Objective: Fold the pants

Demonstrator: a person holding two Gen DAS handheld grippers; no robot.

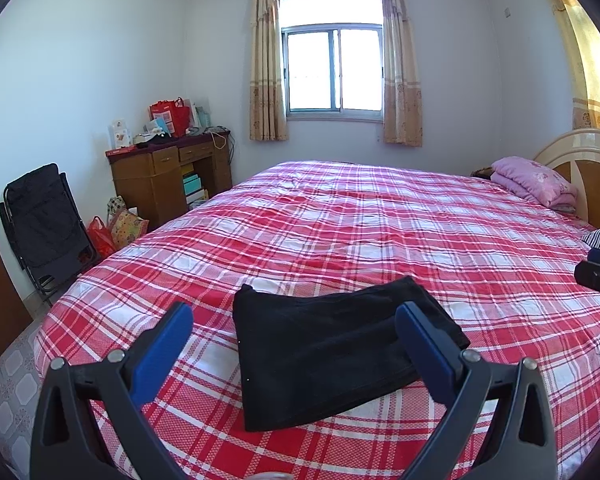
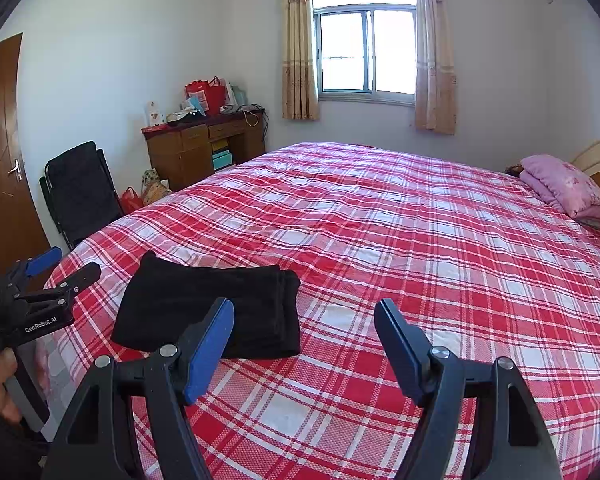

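Black pants folded, flat on plaid bed | L gripper jaws wide, empty | R gripper same

both wrist views face windowward, sharing bed.

Folded black pants on plaid bed, right hand-held gripper spread

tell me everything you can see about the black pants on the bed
The black pants are folded into a compact, roughly rectangular bundle of soft, matte dark fabric, with stacked layers showing along one edge. They lie flat on the red plaid bedspread near the foot corner of the bed. Neither gripper touches them: the left gripper and right gripper both hover open above.
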